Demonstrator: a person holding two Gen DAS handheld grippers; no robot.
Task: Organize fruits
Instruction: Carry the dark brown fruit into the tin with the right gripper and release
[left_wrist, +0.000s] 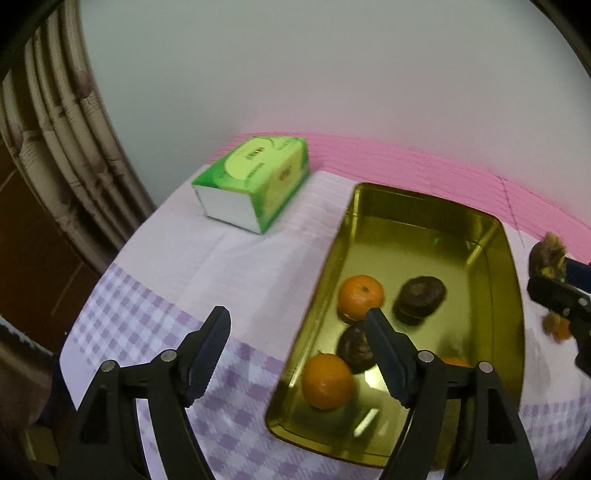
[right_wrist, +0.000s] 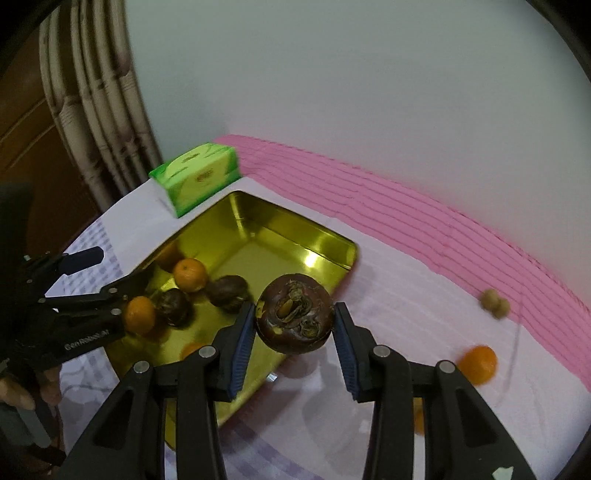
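The right gripper (right_wrist: 294, 325) is closed on a round dark-brown mangosteen with a dried calyx (right_wrist: 293, 317) and holds it in the air above the near right edge of the shiny gold rectangular metal tray (right_wrist: 325, 236). So the step in hand, as I judge it, is carrying this fruit to the tray. The tray already holds two orange mandarins (left_wrist: 361, 297) and two dark mangosteens (left_wrist: 419, 293). The left gripper (left_wrist: 295, 317) has its jaws apart with nothing between them, over the checked purple-and-white tablecloth (left_wrist: 147, 325) beside the tray. Next the right gripper should go over a free part of the tray, lower and let go gently. One more orange mandarin (right_wrist: 478, 363) lies on the cloth outside the tray.
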